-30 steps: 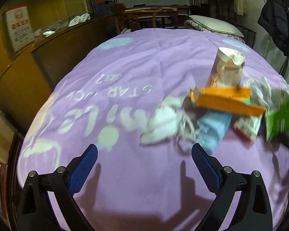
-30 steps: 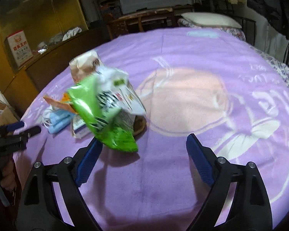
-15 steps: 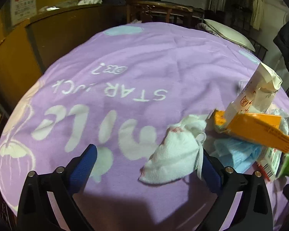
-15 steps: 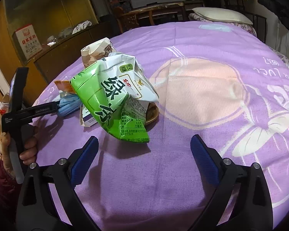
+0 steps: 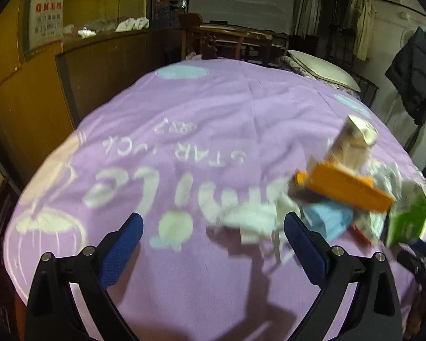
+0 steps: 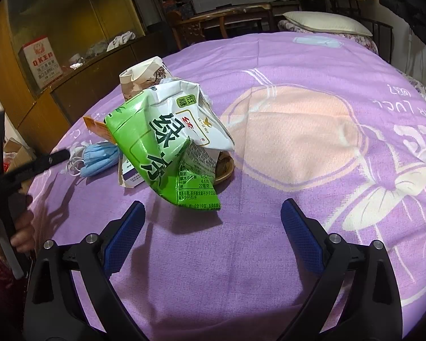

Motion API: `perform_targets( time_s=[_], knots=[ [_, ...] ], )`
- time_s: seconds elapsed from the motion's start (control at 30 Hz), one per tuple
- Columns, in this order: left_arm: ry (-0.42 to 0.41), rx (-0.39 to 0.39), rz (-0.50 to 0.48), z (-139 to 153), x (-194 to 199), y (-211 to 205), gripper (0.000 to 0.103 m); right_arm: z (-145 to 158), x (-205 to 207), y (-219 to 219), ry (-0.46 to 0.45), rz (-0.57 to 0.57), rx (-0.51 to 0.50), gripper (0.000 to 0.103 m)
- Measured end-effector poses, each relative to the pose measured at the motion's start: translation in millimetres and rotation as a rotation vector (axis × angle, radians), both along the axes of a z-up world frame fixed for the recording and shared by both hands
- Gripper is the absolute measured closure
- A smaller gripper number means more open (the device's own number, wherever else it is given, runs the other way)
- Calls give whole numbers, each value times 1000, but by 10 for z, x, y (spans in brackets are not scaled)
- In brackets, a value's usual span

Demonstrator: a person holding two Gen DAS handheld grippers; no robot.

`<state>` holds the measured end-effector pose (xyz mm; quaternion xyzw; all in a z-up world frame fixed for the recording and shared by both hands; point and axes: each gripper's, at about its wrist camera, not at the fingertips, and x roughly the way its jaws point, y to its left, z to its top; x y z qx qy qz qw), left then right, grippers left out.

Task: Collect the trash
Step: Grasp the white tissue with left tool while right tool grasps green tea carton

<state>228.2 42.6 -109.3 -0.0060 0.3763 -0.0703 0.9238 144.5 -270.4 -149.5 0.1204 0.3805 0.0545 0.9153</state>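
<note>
A heap of trash lies on the purple blanket (image 5: 213, 108): a white face mask (image 5: 250, 218), a blue face mask (image 5: 329, 221), an orange box (image 5: 346, 187), a beige paper carton (image 5: 352, 145) and a crumpled green carton (image 5: 409, 221). My left gripper (image 5: 211, 237) is open, just short of the white mask. In the right wrist view the green carton (image 6: 167, 147) fills the middle, with the blue mask (image 6: 99, 156) and beige carton (image 6: 142, 76) behind it. My right gripper (image 6: 211, 227) is open and empty, just short of the green carton.
A small brown dish (image 6: 225, 167) sits under the green carton. A wooden cabinet (image 5: 42, 91) runs along the left of the bed. A pillow (image 5: 321, 68) and chairs (image 5: 227, 39) stand at the far end. A dark coat (image 5: 411, 71) hangs at the right.
My left gripper has drawn back and swung right, so the white mask now lies near its right finger. The right gripper has barely moved; the green carton looks slightly closer.
</note>
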Motion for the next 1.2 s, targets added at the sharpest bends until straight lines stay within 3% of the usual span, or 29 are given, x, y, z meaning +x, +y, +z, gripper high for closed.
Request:
perform_targets(
  time_s=[0.1,0.27,0.37,0.5,0.73,1.07,1.13,1.17,1.2],
  knots=[
    [-1,-15,-34,38,105,-128,6,7,-1,4,1,0,-2,10],
    [98,124,-8,-274,308,-243,5,7,0,2,0,0,1,10],
    [94,55,49,-236,227,38,5,9,-3,2,0,1,5,9],
    [35,65,107,-107,49,301,5,12,-7,1,-2,4,14,9],
    [-8,204,-11,-192,-99,-16,5,10,-7,3,-1,3,10,9],
    [42,137,-92,-301,136,-203,7,8,-9,10,-1,2,8,8],
    [36,120,-113,-279,156,-234,17,8,-8,9,-1,2,8,8],
    [27,111,-138,-266,144,-261,32,7,-8,10,-1,2,8,8],
    [19,106,-169,-253,117,-301,41,7,-8,10,-1,2,8,8]
  ],
)
